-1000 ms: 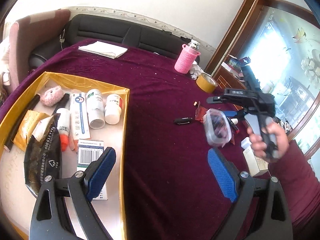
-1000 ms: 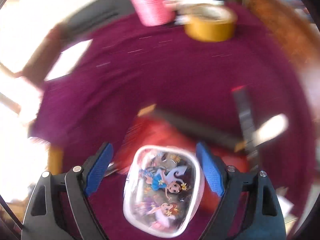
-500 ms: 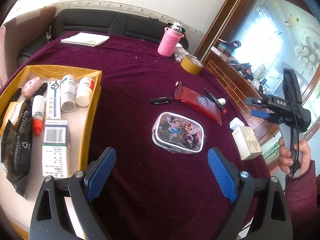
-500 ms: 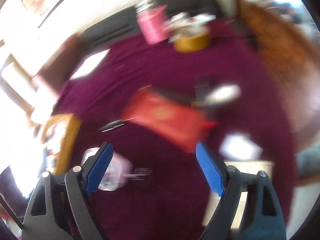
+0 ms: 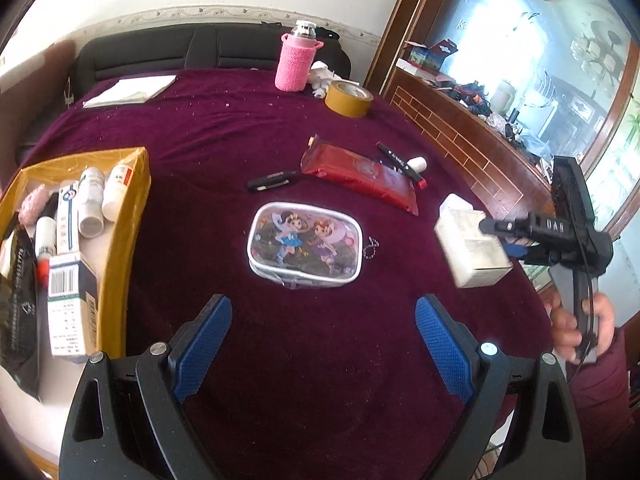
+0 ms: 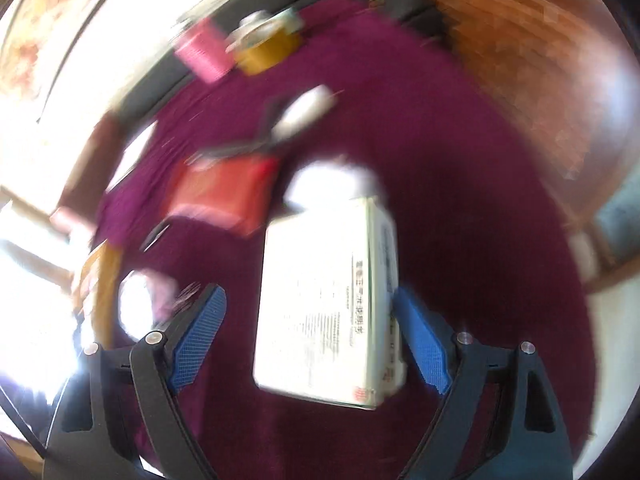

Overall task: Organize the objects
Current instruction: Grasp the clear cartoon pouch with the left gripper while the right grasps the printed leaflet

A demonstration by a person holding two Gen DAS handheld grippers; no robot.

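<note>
Between the spread fingers of the right gripper [image 6: 310,338] stood a white carton [image 6: 326,312], not yet gripped. Left gripper [image 5: 322,344] hovered spread before the cartoon pouch [image 5: 305,245]. Yellow tray [image 5: 120,248] already held bottles; several items remained outside.

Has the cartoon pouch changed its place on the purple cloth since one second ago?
Yes. The cartoon pouch was then up in the right gripper; now it lies flat on the cloth, nearer than the red packet.

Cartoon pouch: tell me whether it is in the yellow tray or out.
Out. The pouch lies flat on the purple cloth, apart from the tray, ahead of the open left gripper.
</note>
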